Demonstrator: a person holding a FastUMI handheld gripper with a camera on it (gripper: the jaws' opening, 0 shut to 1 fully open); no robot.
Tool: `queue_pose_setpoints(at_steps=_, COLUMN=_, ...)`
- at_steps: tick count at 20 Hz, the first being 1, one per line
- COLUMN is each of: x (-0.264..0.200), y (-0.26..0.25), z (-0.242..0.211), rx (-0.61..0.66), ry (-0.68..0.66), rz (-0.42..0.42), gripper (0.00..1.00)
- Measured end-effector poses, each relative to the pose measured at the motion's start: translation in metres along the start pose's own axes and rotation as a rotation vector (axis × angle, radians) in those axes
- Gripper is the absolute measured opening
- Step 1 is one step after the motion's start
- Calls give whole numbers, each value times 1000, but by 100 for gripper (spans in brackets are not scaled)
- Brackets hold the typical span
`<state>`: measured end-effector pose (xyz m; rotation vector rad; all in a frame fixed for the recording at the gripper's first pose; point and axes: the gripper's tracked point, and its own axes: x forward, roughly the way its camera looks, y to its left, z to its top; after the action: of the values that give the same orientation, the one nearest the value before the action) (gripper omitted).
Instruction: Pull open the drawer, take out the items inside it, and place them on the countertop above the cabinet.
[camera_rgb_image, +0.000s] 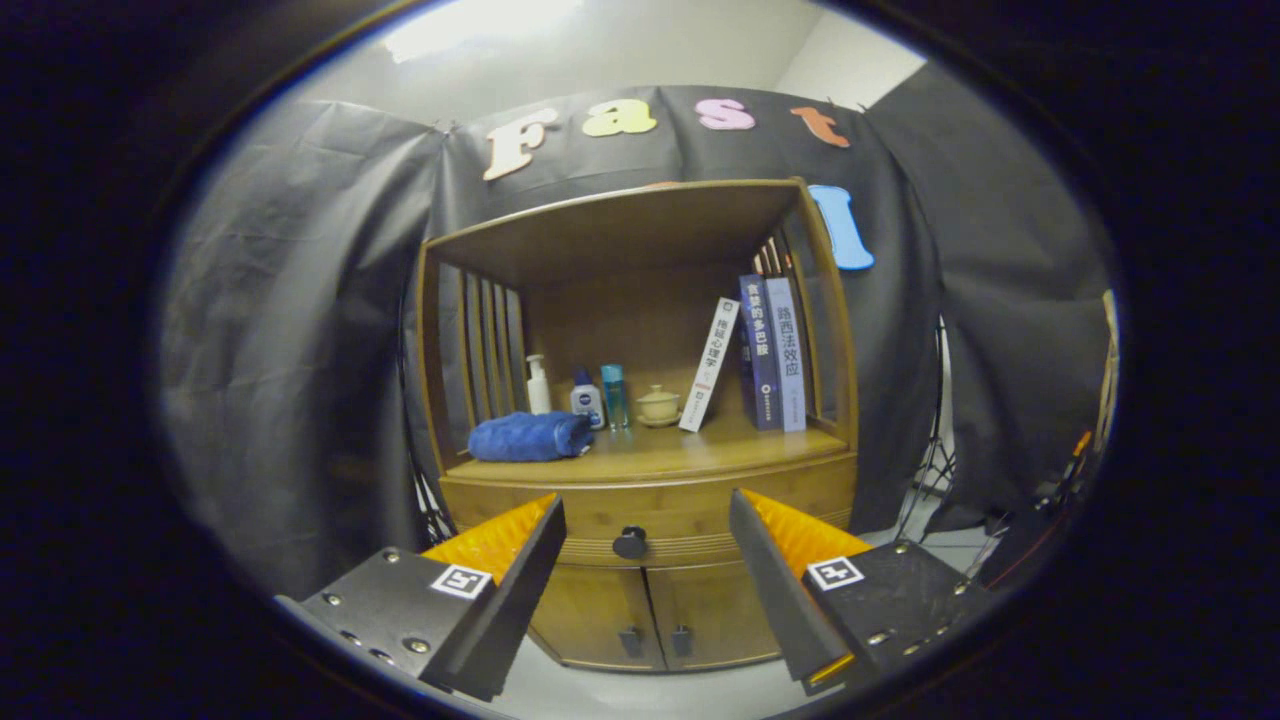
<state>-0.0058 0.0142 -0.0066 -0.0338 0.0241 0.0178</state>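
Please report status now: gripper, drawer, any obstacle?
Gripper open, fingers apart, holding nothing. Drawer shut, its knob ahead between the fingers. Nothing in the way.

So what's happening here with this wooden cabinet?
A person is holding a two-finger gripper out toward a small wooden cabinet. The gripper is open and holds nothing, lined up with the round dark knob of the closed drawer, not yet touching it. On the countertop above lie a rolled blue towel, small bottles, a lidded cup and three books.
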Motion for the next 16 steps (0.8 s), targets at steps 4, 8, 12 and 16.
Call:
queue_pose_setpoints(at_steps=4, x=-2, y=20, z=-5, rx=10, ry=3, rz=38, gripper=99)
queue_pose_setpoints(at_steps=8, x=-4, y=27, z=-3, rx=-30, ry=1, rz=44, gripper=99)
queue_pose_setpoints(at_steps=12, x=-2, y=23, z=-6, rx=-6, ry=9, rz=43, gripper=99)
queue_pose_setpoints(at_steps=16, x=2, y=15, z=-8, rx=21, ry=23, rz=26, gripper=99)
